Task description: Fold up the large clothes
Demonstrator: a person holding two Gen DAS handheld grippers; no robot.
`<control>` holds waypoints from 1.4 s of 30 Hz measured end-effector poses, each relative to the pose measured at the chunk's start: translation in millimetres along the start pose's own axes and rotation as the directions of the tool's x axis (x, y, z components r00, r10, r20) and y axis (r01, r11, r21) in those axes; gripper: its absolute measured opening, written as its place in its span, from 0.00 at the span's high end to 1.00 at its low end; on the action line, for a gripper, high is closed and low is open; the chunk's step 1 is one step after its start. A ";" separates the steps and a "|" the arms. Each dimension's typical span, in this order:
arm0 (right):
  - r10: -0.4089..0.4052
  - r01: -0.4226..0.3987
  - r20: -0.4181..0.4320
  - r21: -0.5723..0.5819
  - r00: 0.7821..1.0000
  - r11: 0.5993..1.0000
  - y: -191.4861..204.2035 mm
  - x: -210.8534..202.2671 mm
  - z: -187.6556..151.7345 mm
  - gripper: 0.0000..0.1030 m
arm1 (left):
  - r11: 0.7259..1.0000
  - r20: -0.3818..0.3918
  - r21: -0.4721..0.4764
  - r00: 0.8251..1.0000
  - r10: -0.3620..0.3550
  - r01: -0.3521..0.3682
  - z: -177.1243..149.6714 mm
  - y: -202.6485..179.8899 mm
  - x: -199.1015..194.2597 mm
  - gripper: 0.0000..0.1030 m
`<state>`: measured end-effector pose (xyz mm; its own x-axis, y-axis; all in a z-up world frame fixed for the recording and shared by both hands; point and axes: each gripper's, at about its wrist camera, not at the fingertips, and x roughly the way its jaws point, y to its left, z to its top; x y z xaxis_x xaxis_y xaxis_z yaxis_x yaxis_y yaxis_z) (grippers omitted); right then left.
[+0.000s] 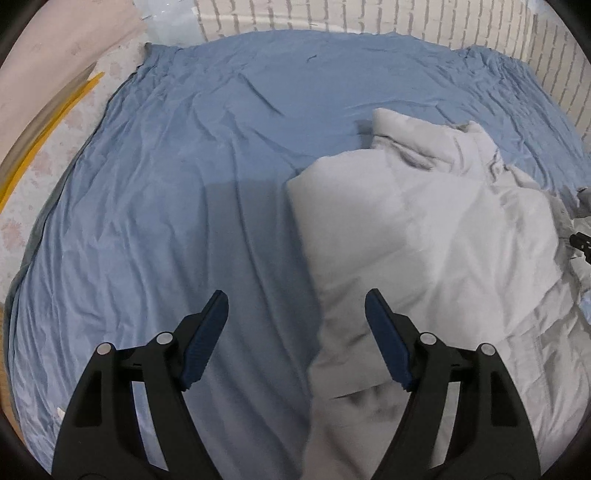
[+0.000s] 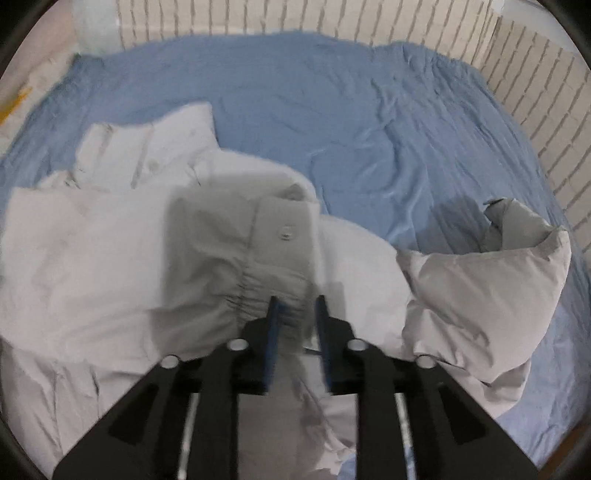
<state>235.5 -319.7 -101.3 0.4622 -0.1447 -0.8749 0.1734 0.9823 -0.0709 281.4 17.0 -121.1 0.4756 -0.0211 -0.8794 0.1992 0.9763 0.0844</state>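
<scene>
A pale grey puffy jacket lies rumpled on a blue bed sheet. My left gripper is open and empty, hovering over the jacket's left edge. In the right wrist view the jacket fills the lower left, with its hood bulging at the right. My right gripper is nearly closed around a sleeve cuff with a snap button and gathered elastic, and lifts it off the jacket.
The blue sheet covers a bed against a white brick-patterned wall. A pale floor with a yellow strip lies left of the bed. Bare sheet spreads to the left and far side of the jacket.
</scene>
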 end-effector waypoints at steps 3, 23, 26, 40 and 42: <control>-0.039 0.039 0.055 -0.001 0.998 0.999 -3.8 -16.1 -0.7 0.41 | 0.999 0.019 0.039 1.000 -0.018 0.017 6.1 -15.6 -5.0 0.26; 0.096 -0.117 -0.171 -0.117 0.981 0.986 90.5 78.4 28.1 0.95 | 0.997 -0.262 0.082 0.965 0.020 0.001 14.2 -62.7 97.2 0.75; 0.074 -0.102 -0.187 -0.148 0.980 0.984 94.8 88.5 32.8 0.95 | 0.998 -0.274 0.063 0.962 0.007 0.010 15.6 -58.7 103.8 0.74; 0.086 -0.107 -0.159 -0.128 0.983 0.986 90.1 88.6 21.6 0.95 | 0.995 -0.264 0.094 0.964 0.038 -0.013 5.2 -58.5 98.7 0.74; 0.082 -0.102 -0.150 -0.132 0.985 0.986 91.4 87.0 20.9 0.95 | 0.995 -0.264 0.097 0.964 0.042 -0.016 5.5 -60.1 96.1 0.74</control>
<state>309.7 -245.0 -174.0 0.3387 -0.0445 -0.9399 0.0086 0.9990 -0.0442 319.8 -44.9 -208.0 0.2407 0.0771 -0.9675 0.2740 0.9509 0.1439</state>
